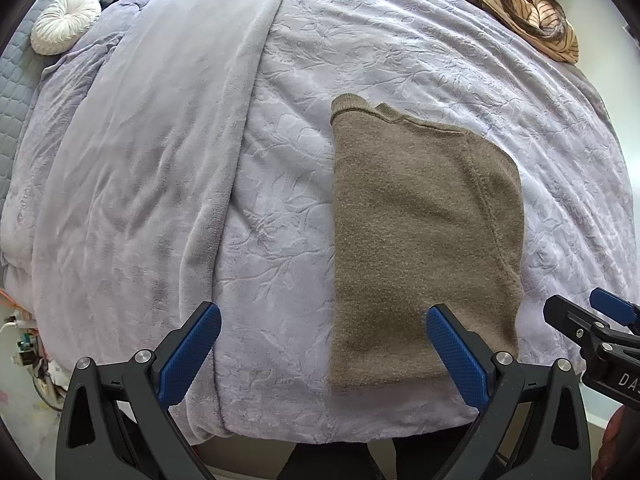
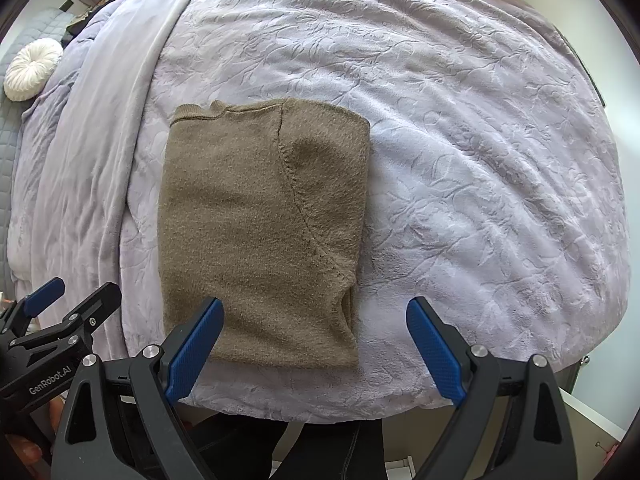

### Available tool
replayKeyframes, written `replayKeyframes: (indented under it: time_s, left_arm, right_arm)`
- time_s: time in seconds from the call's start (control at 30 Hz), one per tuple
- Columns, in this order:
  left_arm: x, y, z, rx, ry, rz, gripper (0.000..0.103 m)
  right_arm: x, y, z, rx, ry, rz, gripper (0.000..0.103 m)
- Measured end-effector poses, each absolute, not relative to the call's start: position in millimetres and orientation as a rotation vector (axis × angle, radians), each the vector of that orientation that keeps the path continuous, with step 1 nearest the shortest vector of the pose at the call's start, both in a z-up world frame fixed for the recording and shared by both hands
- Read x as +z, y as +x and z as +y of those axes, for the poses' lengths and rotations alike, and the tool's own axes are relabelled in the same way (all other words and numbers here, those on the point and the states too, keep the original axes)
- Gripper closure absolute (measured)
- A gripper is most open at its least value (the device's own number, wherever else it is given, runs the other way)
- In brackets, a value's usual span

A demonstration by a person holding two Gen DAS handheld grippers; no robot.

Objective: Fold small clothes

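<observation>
You hold the left gripper (image 1: 324, 354) and right gripper (image 2: 315, 346) with jaws spread wide and empty above the near edge of the bed (image 2: 480, 160), where the brown sweater (image 2: 260, 232) lies folded flat, seemingly ready for its next fold.

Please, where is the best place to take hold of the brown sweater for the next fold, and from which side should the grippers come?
Probably grip the near hem of the brown sweater, one corner each. It lies flat as a tall rectangle on the lilac blanket, hem toward the bed edge. The open left gripper and right gripper already hover there, so come in low from the near side.
</observation>
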State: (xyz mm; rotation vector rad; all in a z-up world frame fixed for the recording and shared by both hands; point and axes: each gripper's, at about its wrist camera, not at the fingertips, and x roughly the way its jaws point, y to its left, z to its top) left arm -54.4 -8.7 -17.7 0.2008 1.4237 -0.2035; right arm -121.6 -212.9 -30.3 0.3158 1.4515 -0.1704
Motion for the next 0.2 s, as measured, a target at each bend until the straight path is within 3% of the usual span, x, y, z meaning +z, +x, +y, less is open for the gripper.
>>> replayKeyframes:
  time_s: [0.2]
  left_arm:
    - [-15.6,-56.8,-14.2,-0.218,0.218,1.418,0.0]
  right_arm:
    - [-30.6,-121.7,-213.0,-0.17,0.317,1.451,0.009]
